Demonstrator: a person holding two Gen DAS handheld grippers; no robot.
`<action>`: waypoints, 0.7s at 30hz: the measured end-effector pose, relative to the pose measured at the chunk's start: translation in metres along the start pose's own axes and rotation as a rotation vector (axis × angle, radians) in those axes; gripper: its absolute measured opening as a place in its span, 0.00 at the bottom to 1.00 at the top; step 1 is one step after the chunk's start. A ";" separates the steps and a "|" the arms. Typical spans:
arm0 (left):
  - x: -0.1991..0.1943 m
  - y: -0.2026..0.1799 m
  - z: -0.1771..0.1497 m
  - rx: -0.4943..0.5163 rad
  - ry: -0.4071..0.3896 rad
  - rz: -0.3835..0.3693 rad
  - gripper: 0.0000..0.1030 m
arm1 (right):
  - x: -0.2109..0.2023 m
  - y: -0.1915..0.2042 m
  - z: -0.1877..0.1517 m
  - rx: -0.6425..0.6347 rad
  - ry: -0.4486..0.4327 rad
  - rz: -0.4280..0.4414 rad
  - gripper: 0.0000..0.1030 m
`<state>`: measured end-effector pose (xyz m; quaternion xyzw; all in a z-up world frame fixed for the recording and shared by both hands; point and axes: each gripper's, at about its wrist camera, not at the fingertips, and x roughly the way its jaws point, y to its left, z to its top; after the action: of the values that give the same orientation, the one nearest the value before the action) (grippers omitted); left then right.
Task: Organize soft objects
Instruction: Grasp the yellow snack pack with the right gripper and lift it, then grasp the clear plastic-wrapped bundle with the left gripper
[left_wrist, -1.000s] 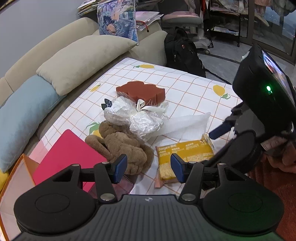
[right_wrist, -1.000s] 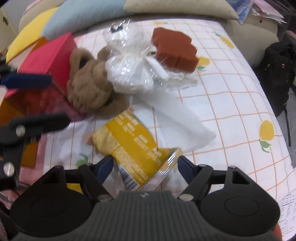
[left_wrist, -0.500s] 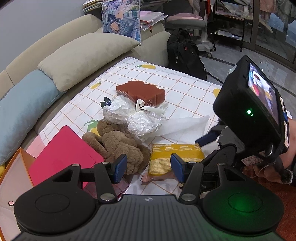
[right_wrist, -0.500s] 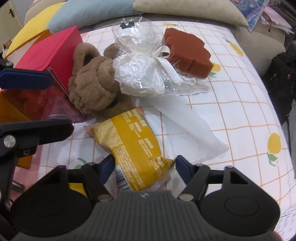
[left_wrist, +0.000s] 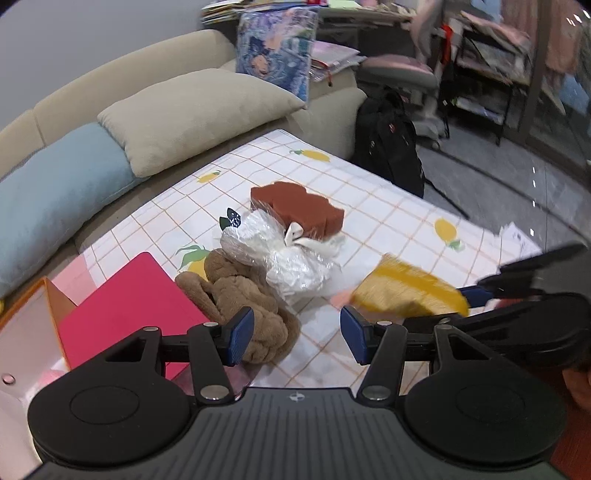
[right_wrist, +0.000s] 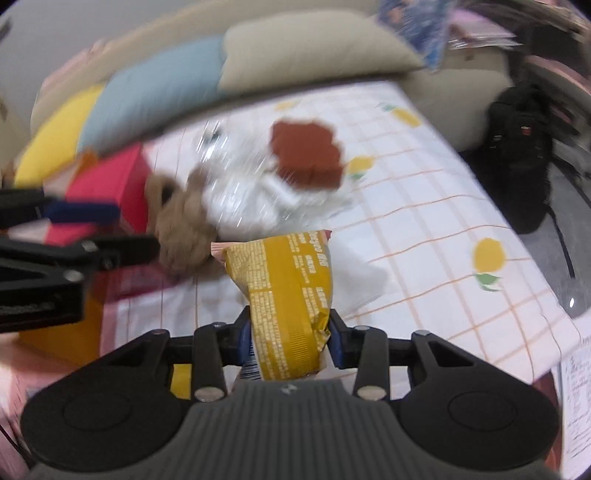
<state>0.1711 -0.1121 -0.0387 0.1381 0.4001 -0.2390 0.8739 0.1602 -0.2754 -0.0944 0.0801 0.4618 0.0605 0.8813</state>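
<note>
My right gripper (right_wrist: 290, 341) is shut on a yellow snack packet (right_wrist: 290, 295) and holds it lifted off the bed; the packet also shows blurred in the left wrist view (left_wrist: 408, 290). My left gripper (left_wrist: 297, 332) is open and empty, just above a brown plush toy (left_wrist: 245, 302). A crinkly clear bag of white stuff (left_wrist: 284, 254) lies behind the plush. A rust-brown sponge (left_wrist: 297, 210) lies beyond the bag. The right wrist view is motion-blurred.
A red box (left_wrist: 129, 306) and an orange container (left_wrist: 26, 332) stand at the left. Beige (left_wrist: 195, 114) and blue (left_wrist: 55, 192) pillows line the sofa. A black backpack (left_wrist: 389, 144) sits on the floor past the checked sheet (left_wrist: 388, 221).
My right gripper has closed on the yellow packet and lifted it off the sheet. The left gripper has shifted slightly and stays open.
</note>
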 end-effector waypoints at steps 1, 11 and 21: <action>0.002 0.001 0.002 -0.022 -0.004 -0.004 0.62 | -0.003 -0.005 0.001 0.031 -0.029 -0.007 0.38; 0.047 0.001 0.032 -0.228 0.018 0.043 0.63 | 0.030 -0.030 0.027 0.157 -0.153 -0.149 0.38; 0.102 0.002 0.038 -0.267 0.121 0.113 0.63 | 0.056 -0.027 0.032 0.128 -0.122 -0.120 0.38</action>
<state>0.2542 -0.1580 -0.0922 0.0571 0.4719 -0.1256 0.8708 0.2191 -0.2945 -0.1268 0.1122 0.4141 -0.0270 0.9029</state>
